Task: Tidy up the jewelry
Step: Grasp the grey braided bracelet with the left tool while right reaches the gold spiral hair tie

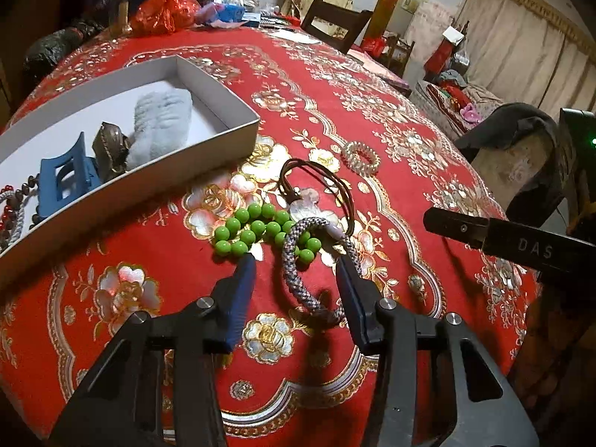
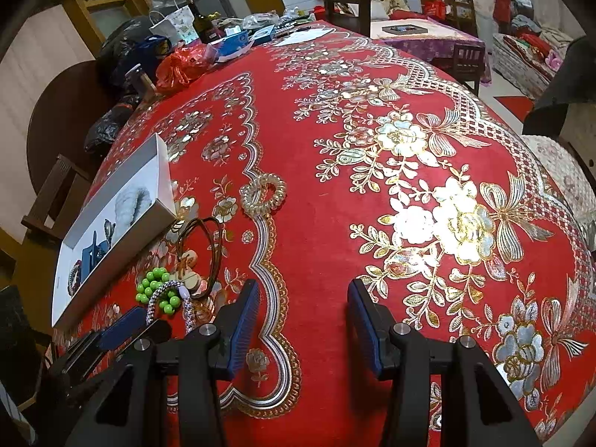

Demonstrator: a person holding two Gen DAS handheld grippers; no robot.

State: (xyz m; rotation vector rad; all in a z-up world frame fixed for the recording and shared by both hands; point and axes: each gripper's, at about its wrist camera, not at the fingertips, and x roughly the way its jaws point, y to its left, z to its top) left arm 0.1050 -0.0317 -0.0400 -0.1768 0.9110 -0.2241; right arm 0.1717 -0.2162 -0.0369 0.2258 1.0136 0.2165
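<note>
In the left wrist view my left gripper (image 1: 296,260) stands open and low over the red tablecloth. A grey braided bracelet (image 1: 294,260) lies between its blue pads; the right pad is at the braid, the left pad is clear of it. Just beyond lie a green bead bracelet (image 1: 257,231), a brown cord necklace (image 1: 316,182) with a pale pendant, and a clear spiral hair tie (image 1: 359,156). The white box (image 1: 149,182) at left holds a blue claw clip (image 1: 65,178), a fluffy white piece and bead strings. My right gripper (image 2: 303,298) is open over bare cloth, with nothing between its pads.
The far end of the table is crowded with a red plastic bag (image 1: 160,15), bottles and packets. A dark chair (image 1: 335,22) stands behind it and another seat (image 1: 521,149) at the right edge. The patterned cloth (image 2: 372,130) spreads wide to the right.
</note>
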